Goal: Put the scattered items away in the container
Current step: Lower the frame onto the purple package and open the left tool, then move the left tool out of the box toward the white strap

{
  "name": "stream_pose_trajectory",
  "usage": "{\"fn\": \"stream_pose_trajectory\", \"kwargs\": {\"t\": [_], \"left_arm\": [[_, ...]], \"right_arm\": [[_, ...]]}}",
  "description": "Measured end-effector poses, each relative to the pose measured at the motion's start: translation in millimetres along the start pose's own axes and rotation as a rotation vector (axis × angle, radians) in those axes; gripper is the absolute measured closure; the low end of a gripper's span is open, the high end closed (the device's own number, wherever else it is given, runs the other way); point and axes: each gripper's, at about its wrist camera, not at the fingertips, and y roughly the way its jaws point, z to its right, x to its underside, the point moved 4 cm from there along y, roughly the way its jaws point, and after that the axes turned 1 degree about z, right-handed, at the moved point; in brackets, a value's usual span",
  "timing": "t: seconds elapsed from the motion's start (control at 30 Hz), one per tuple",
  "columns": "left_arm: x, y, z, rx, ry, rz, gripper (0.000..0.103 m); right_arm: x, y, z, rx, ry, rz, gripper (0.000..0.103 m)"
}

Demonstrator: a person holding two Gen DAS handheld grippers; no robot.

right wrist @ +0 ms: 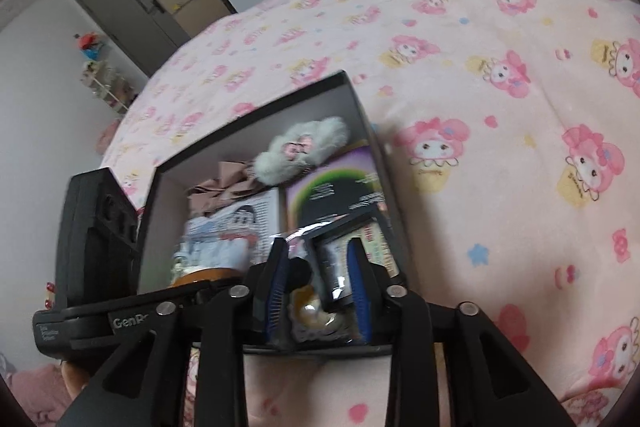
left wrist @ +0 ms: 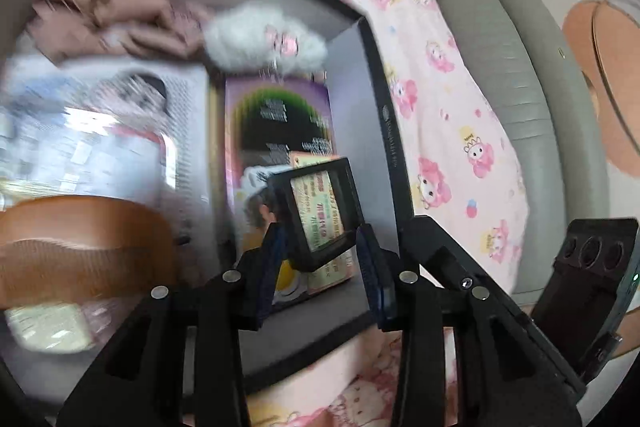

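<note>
A black box with grey inner walls stands on the bed. It holds pink bows, a white fluffy clip, a white pack, a purple carton and a wooden comb. My left gripper hangs over the box's near right corner. A small black-framed clear case stands tilted between its fingers, with a gap at the left pad. My right gripper is over the same corner, above a clear packet, and its pads press nothing.
The pink cartoon-print blanket spreads right of and beyond the box. A grey padded bed edge runs along the right of the left wrist view. A grey door and a small shelf stand by the far wall.
</note>
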Motion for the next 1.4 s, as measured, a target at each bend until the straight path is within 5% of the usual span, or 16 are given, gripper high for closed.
{"fn": "stream_pose_trajectory", "kwargs": {"t": [0.17,0.37,0.63,1.1,1.4], "left_arm": [[16.3,-42.6,12.5,-0.081,0.096,0.097,0.049],[30.4,-61.0,33.8,-0.129,0.205,0.139,0.049],[58.5,-105.6,23.2,-0.101,0.209,0.15,0.048],[83.0,-177.0,-51.2,-0.174,0.094,0.235,0.049],[85.0,-196.4,-130.2,-0.257,-0.077,0.238,0.049]], "right_arm": [[13.1,-24.8,-7.3,0.015,-0.001,0.047,0.056],[38.5,-44.4,-20.9,0.033,-0.023,0.046,0.056],[65.5,-60.6,-58.4,0.004,-0.078,0.033,0.056],[104.0,-29.8,-150.5,-0.091,-0.214,-0.049,0.056],[131.0,18.9,-193.8,-0.125,-0.264,-0.164,0.056]]}}
